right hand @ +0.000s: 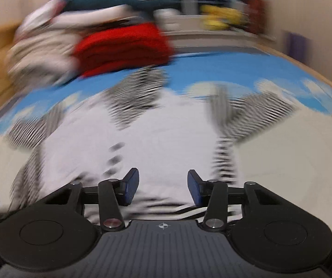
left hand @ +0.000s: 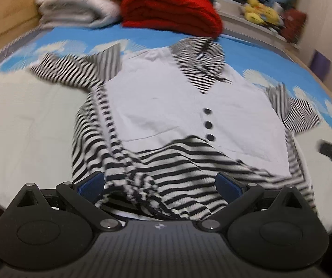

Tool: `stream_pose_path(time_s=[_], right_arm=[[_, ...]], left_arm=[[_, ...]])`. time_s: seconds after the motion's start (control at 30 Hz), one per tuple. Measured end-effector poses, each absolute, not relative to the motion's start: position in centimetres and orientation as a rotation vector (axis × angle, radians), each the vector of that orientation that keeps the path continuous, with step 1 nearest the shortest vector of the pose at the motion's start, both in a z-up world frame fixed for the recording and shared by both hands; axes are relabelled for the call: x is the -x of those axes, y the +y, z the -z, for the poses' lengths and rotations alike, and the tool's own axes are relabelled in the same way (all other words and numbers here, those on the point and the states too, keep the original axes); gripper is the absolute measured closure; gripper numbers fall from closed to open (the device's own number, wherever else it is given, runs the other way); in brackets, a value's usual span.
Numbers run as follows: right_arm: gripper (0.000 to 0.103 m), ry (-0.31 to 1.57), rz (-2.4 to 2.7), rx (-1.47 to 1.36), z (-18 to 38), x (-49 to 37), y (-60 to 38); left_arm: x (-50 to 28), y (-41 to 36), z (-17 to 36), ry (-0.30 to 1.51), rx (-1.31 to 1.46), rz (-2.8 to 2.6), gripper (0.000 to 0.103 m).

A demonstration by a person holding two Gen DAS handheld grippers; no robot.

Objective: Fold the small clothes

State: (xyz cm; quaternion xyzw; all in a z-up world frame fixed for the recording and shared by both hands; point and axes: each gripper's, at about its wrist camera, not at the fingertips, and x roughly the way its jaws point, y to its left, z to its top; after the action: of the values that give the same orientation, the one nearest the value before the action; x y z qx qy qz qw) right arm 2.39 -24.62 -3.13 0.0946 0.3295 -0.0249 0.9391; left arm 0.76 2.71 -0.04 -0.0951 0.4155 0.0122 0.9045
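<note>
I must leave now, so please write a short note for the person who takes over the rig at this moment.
Left tool: open wide over the bunched striped hem, gripping nothing.
Right tool: half open over the hem, pads not pressing cloth.
Shirt: flat on the bed, front up, sleeves spread, collar far from you.
Done: shirt laid out. No fold yet.
Left: every fold. The red pile lies behind it.

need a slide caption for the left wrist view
Left gripper open over the bunched hem of a striped top spread on the bed, red blanket behind.
</note>
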Motion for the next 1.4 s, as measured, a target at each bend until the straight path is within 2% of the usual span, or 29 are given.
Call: stream_pose_path(time_s=[0.1,0.13,0.17,0.23,0.37,0.47,0.5,0.53,0.57,0.6,0.67,0.7,0.73,0.77,0.8,0.97,1.23,1.4], right_arm=[[0.054,0.726,0.167,-0.306,3.6,-3.9,-28.7],[0.051,0.747,0.192,-0.335,3.9,-4.2,-29.7],[0.041,0.776,0.213,-0.354,4.4,-4.5,-30.5],[0.030,0.847,0.243,-0.363,5.7,-5.2,-31.4],[0.029,1.002,0.236,-0.363,9.0,-5.5,-31.7],[0.029,1.113,0.241,-0.364,11.3,-5.4,-31.7],[0.029,1.132,0.252,-0.364,11.8,-5.3,-31.8],[0.029,1.147,0.262,-0.363,12.2,-5.2,-31.8],[0.030,1.157,0.268,-0.360,12.4,-5.1,-31.8],[0.031,1.160,0.265,-0.360,12.5,-5.2,-31.9],[0.054,1.154,0.247,-0.356,12.4,-5.1,-31.7],[0.060,1.150,0.231,-0.355,12.4,-5.1,-31.5],[0.072,1.145,0.213,-0.361,12.3,-5.0,-31.3],[0.079,1.144,0.193,-0.375,12.3,-5.0,-31.3],[0.082,1.144,0.175,-0.385,12.2,-5.0,-31.2],[0.090,1.123,0.138,-0.403,11.8,-5.2,-31.4],[0.092,0.971,0.294,-0.419,8.8,-5.1,-35.5],[0.089,1.109,0.150,-0.351,11.0,-5.6,-33.2]], left_arm=[[-2.2,5.6,-0.2,0.885,0.301,-0.050,0.001],[-2.8,6.5,-0.5,0.877,0.311,-0.060,0.001],[-3.4,7.3,-0.7,0.857,0.307,-0.065,0.001],[-5.0,8.6,-0.6,0.890,0.302,-0.040,0.001],[-6.7,10.4,1.6,1.002,0.262,-0.109,0.003],[-6.7,11.3,4.1,1.128,0.356,-0.107,0.006],[-6.7,11.3,4.7,1.157,0.367,-0.102,0.013],[-6.7,11.2,5.3,1.188,0.361,-0.101,0.026],[-6.6,11.0,5.7,1.212,0.347,-0.100,0.033],[-6.5,11.0,6.0,1.221,0.337,-0.100,0.048],[-6.3,11.3,6.0,1.223,0.353,-0.108,0.074],[-6.1,11.8,6.0,1.220,0.376,-0.130,0.079],[-5.8,12.4,5.9,1.211,0.403,-0.166,0.081],[-5.3,13.2,5.8,1.205,0.436,-0.216,0.082],[-4.9,13.9,5.8,1.206,0.464,-0.253,0.082],[-3.5,13.5,5.6,1.257,0.424,-0.182,0.083],[-2.8,11.0,4.6,1.230,0.352,-0.065,0.083],[-3.3,11.5,4.9,1.271,0.281,-0.128,0.082]])
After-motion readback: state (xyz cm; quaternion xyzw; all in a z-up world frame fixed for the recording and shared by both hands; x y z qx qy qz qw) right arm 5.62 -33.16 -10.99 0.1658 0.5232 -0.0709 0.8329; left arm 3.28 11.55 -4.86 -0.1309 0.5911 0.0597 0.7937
